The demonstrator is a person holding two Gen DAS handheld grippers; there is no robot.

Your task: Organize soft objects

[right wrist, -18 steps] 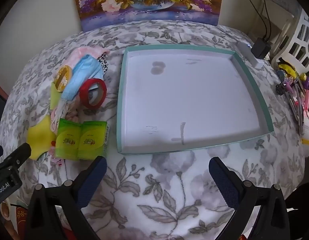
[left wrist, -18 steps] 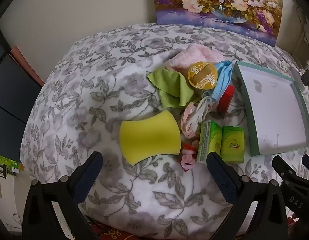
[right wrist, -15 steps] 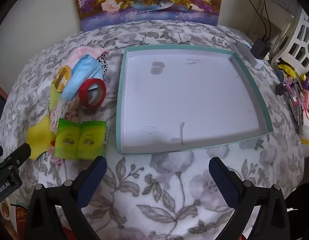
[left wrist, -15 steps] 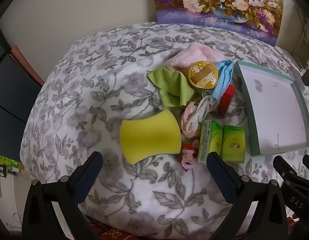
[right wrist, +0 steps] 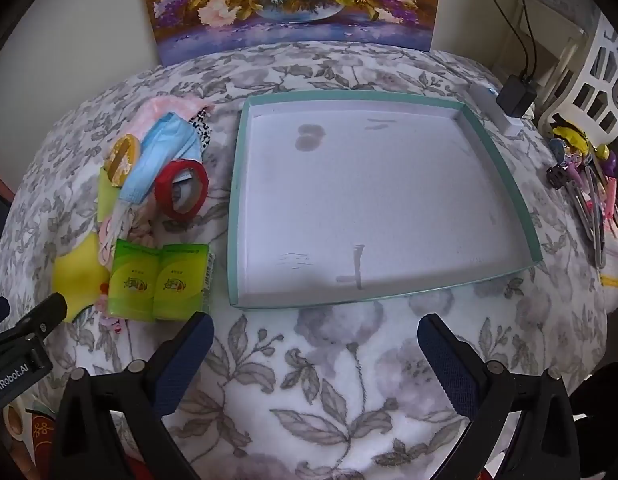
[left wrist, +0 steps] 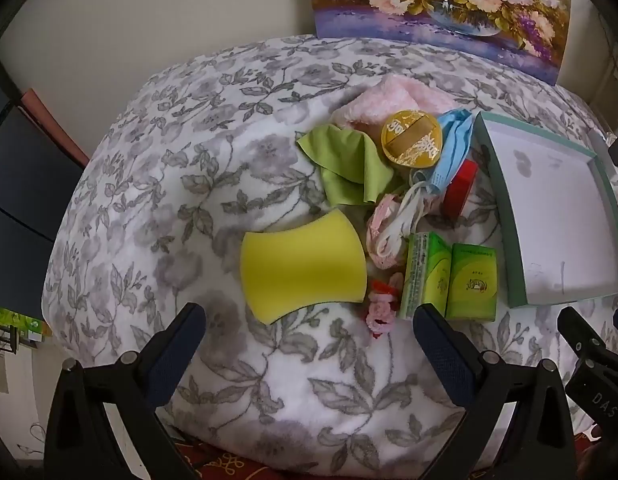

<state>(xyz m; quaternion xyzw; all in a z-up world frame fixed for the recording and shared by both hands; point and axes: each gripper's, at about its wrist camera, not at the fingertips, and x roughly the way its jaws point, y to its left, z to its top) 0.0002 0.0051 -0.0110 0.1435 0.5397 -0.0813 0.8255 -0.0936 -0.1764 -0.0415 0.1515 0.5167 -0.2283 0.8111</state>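
Floral blanket (left wrist: 237,184) fills both views, a flower painting (right wrist: 293,4) propped against the wall at its far edge. Nothing has shifted since half a second ago — both views hold the same framing. Left hand-held gripper (left wrist: 309,332) hangs released, jaws wide and empty, over the yellow sponge (left wrist: 303,266), which lies near the front edge. Just beyond it the soft pile: green cloth (left wrist: 349,168), pink fluffy cloth (left wrist: 393,98), blue face mask (left wrist: 453,148), a round gold puff (left wrist: 412,143) and the red tape roll (right wrist: 182,190). Two green tissue packs (right wrist: 161,280) sit side by side, just beside the tray. Right hand-held gripper (right wrist: 315,344) — also released, gripping nothing — hovers at the near rim of the teal-edged tray (right wrist: 239,208), whose white floor is bare.
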